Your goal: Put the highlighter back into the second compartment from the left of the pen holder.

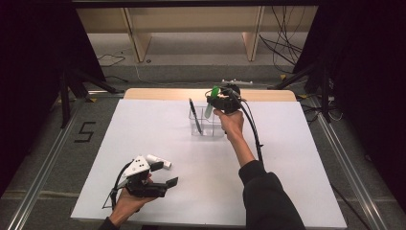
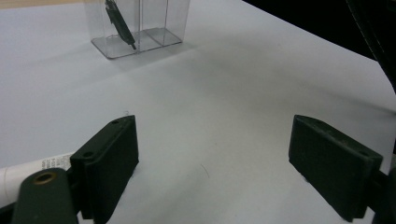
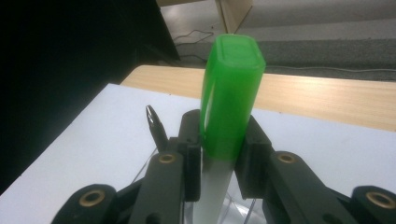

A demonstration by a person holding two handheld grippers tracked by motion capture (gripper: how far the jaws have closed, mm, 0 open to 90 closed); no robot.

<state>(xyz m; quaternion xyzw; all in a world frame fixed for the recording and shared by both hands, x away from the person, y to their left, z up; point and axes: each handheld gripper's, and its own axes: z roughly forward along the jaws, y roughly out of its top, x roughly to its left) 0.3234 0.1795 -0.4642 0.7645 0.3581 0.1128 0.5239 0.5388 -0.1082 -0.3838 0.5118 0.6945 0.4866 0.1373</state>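
Lowering green-capped white marker, clamped in right gripper, into clear plastic two-compartment holder; next, centre over empty compartment, then release.

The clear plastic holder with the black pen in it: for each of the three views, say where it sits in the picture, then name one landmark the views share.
High view: the clear holder stands on the white table, centre, below the right gripper.
Left gripper view: top, left of centre.
Right gripper view: bottom centre, mostly hidden behind the jaws shut on the green-capped marker.
Shared landmark: the black pen in the holder.
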